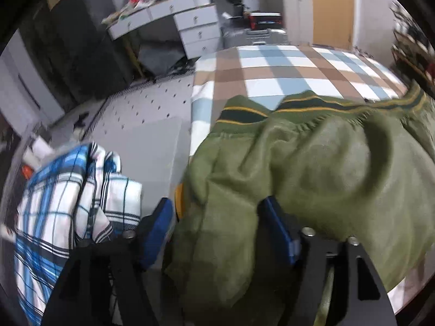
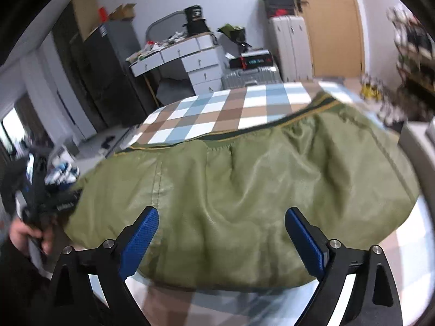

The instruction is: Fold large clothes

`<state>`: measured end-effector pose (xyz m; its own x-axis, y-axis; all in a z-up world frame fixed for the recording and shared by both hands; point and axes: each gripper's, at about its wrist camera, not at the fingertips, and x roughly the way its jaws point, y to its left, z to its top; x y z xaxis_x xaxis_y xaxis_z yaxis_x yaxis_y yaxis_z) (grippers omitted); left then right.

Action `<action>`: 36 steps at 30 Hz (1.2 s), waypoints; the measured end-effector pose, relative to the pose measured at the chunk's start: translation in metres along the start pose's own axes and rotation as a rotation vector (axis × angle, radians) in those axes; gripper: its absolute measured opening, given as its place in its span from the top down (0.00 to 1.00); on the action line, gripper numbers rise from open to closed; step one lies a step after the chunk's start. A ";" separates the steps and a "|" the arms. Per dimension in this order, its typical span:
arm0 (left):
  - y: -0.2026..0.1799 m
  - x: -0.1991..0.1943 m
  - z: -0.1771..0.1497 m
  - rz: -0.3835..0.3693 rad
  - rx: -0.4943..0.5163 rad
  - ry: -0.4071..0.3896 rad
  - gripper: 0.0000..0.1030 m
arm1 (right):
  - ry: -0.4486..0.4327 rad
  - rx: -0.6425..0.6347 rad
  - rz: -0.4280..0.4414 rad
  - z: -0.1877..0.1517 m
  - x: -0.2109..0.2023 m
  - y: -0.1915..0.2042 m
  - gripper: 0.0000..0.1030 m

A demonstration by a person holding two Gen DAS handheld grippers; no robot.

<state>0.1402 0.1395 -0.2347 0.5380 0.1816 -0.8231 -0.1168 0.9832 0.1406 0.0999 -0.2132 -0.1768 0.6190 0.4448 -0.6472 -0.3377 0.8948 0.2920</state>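
An olive-green bomber jacket (image 2: 244,190) with a dark ribbed hem striped in yellow (image 1: 299,106) lies on a bed with a checked cover (image 2: 217,114). In the left wrist view the jacket (image 1: 312,176) bunches up at the bed's left edge. My left gripper (image 1: 217,217) has its blue pads apart with a fold of the jacket hanging between them. My right gripper (image 2: 221,228) is open, its blue pads wide apart just above the jacket's near edge, holding nothing. The left gripper and the hand holding it (image 2: 35,217) show at the left of the right wrist view.
A blue-and-white plaid garment (image 1: 70,203) lies heaped left of the bed. A grey floor (image 1: 141,125) runs beside the bed. A white desk with drawers (image 2: 190,59), suitcases (image 2: 250,76) and a wooden door (image 2: 334,21) stand beyond the bed.
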 end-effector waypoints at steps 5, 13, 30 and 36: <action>0.006 0.005 0.008 -0.152 -0.027 0.067 0.59 | 0.012 -0.006 -0.023 -0.002 0.003 0.002 0.08; -0.004 -0.004 0.021 -0.084 0.050 0.062 0.90 | 0.007 -0.065 -0.016 -0.007 0.000 0.015 0.08; -0.032 0.023 0.037 0.227 0.318 0.050 0.88 | 0.142 -0.034 -0.103 -0.012 0.034 -0.005 0.08; 0.017 -0.031 0.027 0.144 0.087 -0.009 0.54 | 0.104 -0.045 -0.085 -0.010 0.022 -0.006 0.08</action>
<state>0.1444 0.1514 -0.1919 0.5282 0.3201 -0.7864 -0.1205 0.9451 0.3037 0.1077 -0.2089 -0.1998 0.5708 0.3593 -0.7383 -0.3205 0.9253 0.2026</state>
